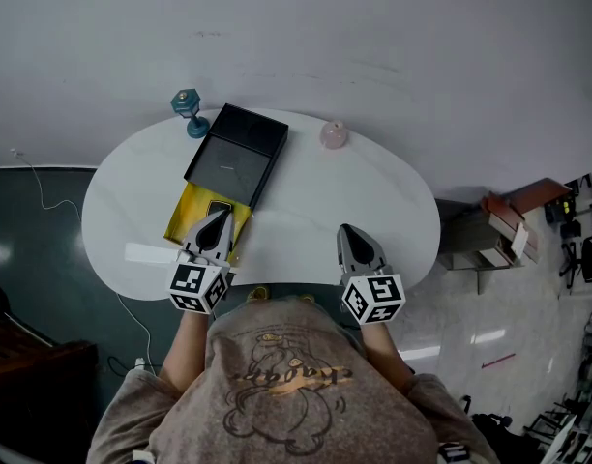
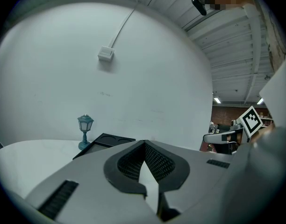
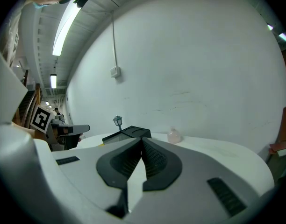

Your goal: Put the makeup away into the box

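1. Head view: the box point(image 1: 192, 211), yellow inside with its black lid point(image 1: 236, 155) folded back, sits on the left half of the white table point(image 1: 373, 191). A dark makeup piece point(image 1: 219, 205) lies in the yellow part. The left gripper point(image 1: 217, 218) is over the box's near end. The right gripper point(image 1: 348, 232) is over bare table, well apart from the box.
2. Left gripper view: the jaws meet at their tips with nothing between them. A teal lamp point(image 2: 85, 130) stands ahead.
3. Right gripper view: the jaws are pressed together and empty. A pink bottle point(image 3: 174, 136) stands ahead.
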A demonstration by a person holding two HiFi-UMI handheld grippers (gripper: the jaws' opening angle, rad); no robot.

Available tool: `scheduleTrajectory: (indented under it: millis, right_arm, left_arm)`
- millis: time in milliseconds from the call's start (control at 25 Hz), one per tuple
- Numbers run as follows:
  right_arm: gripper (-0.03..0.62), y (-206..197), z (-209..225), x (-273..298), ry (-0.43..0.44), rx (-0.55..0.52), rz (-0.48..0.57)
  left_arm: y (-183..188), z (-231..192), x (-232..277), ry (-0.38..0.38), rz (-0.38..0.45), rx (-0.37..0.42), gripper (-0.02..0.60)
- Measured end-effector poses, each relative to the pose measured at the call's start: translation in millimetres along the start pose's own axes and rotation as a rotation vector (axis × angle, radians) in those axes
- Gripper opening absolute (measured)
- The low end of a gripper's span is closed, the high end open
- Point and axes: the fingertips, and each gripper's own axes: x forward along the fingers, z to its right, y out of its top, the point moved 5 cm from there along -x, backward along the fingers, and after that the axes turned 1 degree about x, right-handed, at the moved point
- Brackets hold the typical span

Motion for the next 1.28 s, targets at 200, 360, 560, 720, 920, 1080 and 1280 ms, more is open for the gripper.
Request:
scheduleTrajectory:
  millis: [200,360,560,720,920,1080,1280]
  right_arm:
    - [0.000,-1.0,0.7,-0.8,-0.003,-0.004,-0.001]
    - [-0.002,-1.2,1.1,-0.4,-0.008,-0.006,-0.004]
    - [-0.002,-3.1,2.1,1.3,-0.007,-0.004,-0.008]
    - [0.000,-3.5,2.9,1.0,-0.004,-0.001,-0.010]
    - [0.000,-4.0,2.5,3.9,0.002,-0.002,-0.012]
    - [0.000,-4.2,3.9,6.0,0.003,0.000,-0.012]
    - [0.000,-4.0,5.0,5.0,0.001,0.001,-0.011]
  left_arm:
    - [4.1,0.8,0.5,0.005,-0.004,0.006,0.020]
    - [5.9,-0.3,0.8,0.008,0.003,-0.013,0.020]
    - [4.2,-2.6,1.0,0.012,0.000,-0.022,0.020]
    - [5.2,-1.2,2.0,0.010,0.000,-0.034,0.020]
    - [5.1,-0.4,6.1,0.001,-0.001,-0.044,0.020]
    - [1.3,-3.4,8.0,0.007,-0.004,-0.046,0.020]
    - [2.5,-2.8,8.0,0.010,-0.007,-0.074,0.020]
